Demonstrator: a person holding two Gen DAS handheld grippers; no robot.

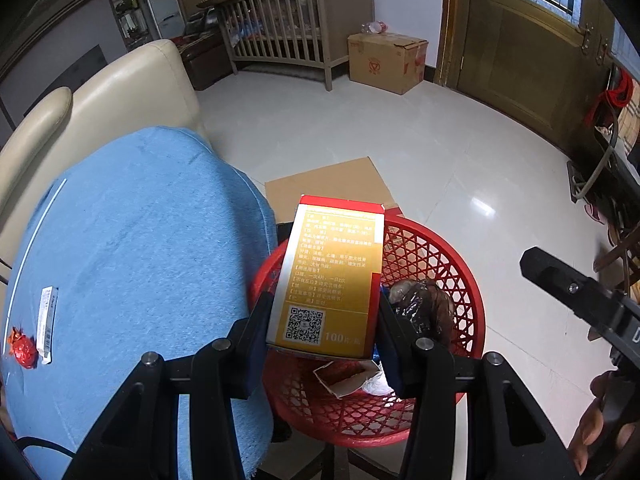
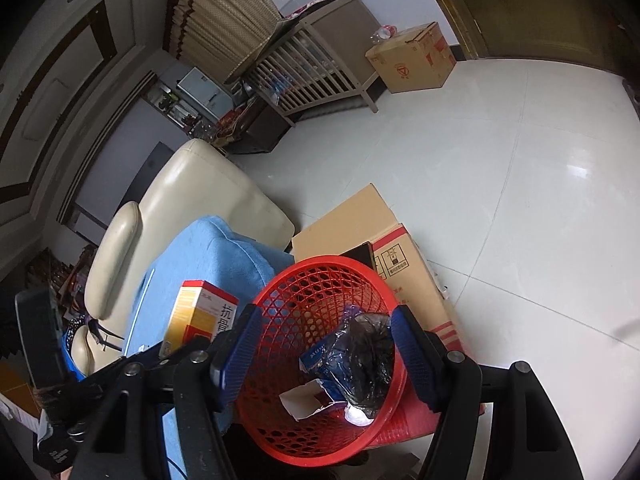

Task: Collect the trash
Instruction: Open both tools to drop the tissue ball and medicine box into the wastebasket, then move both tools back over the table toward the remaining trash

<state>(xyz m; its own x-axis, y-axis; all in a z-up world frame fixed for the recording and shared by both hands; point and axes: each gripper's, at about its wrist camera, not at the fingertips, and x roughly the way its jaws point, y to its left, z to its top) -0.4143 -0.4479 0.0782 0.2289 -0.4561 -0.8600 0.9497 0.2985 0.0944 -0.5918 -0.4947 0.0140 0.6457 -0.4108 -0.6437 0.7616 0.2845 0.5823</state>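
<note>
A yellow and red medicine box [image 1: 332, 276] stands upright between the pads of my left gripper [image 1: 322, 320], which is shut on its lower part. The box hangs over the near left rim of a red mesh basket [image 1: 452, 264]. In the basket lie a black plastic bag [image 2: 360, 356], a blue packet [image 2: 320, 356] and a torn piece of card [image 2: 304, 400]. My right gripper [image 2: 326, 344] is open above the basket with nothing between its pads. A red crumpled wrapper [image 1: 22, 348] and a white strip wrapper [image 1: 47, 324] lie on the blue towel [image 1: 140, 260].
The towel-covered surface is left of the basket, with a cream sofa [image 1: 120, 92] behind it. Flattened cardboard [image 1: 332, 188] lies on the white tiled floor beyond the basket. A crib [image 1: 288, 28], a cardboard carton [image 1: 384, 62] and a wooden door [image 1: 520, 52] stand at the far side.
</note>
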